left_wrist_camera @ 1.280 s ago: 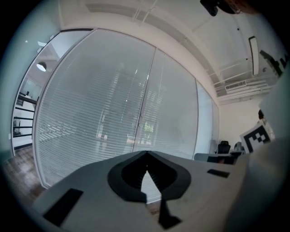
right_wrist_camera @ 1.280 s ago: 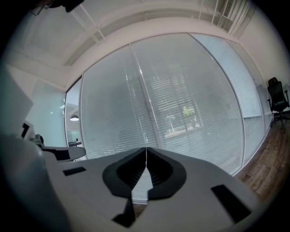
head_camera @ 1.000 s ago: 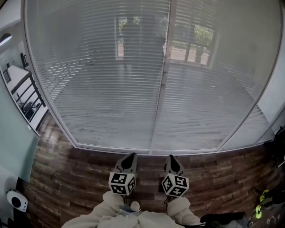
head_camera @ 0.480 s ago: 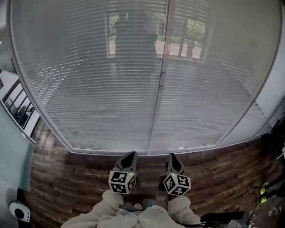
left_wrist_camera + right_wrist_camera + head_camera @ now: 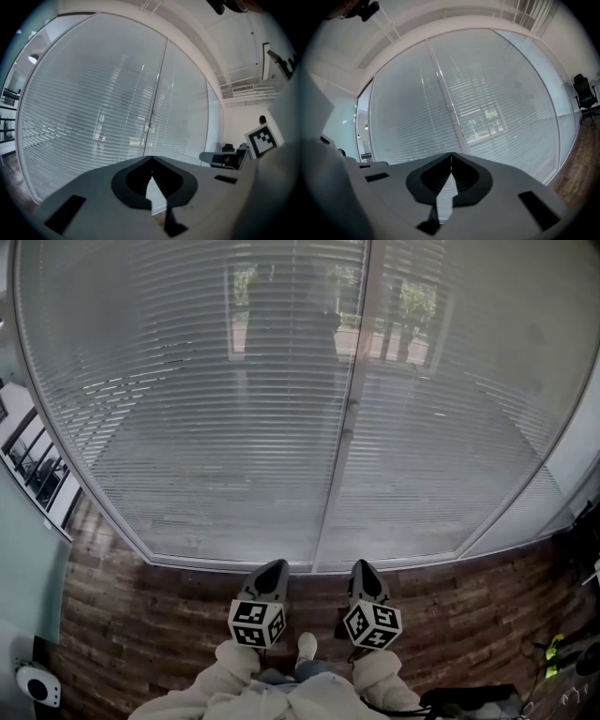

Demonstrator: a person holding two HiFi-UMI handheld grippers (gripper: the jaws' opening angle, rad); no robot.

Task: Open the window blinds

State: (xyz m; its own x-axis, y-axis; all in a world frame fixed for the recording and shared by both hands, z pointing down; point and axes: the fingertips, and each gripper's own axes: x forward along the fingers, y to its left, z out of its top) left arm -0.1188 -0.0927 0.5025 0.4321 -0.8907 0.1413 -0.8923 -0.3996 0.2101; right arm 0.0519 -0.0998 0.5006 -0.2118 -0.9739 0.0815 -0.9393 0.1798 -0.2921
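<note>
White horizontal blinds (image 5: pixel 225 437) hang lowered with their slats closed over a tall window, split by a vertical mullion (image 5: pixel 346 427). They also fill the left gripper view as blinds (image 5: pixel 89 122) and the right gripper view as blinds (image 5: pixel 506 98). My left gripper (image 5: pixel 273 569) and right gripper (image 5: pixel 363 568) are side by side low in the head view, pointing at the window's bottom frame and well short of it. Both are shut with nothing between the jaws, the tips meeting at the left gripper (image 5: pixel 151 158) and the right gripper (image 5: pixel 451 153).
Dark wood plank floor (image 5: pixel 141 624) runs up to the window sill. A white round device (image 5: pixel 36 684) sits at the lower left and a black railing (image 5: pixel 37 465) at the left. Dark gear (image 5: pixel 562 652) lies at the lower right. An office chair (image 5: pixel 586 96) stands to the right.
The view has closed in on the blinds and shifted, so the railing and white device slid toward the left edge. Both grippers stay shut, side by side. A shoe tip now shows between the sleeves.
</note>
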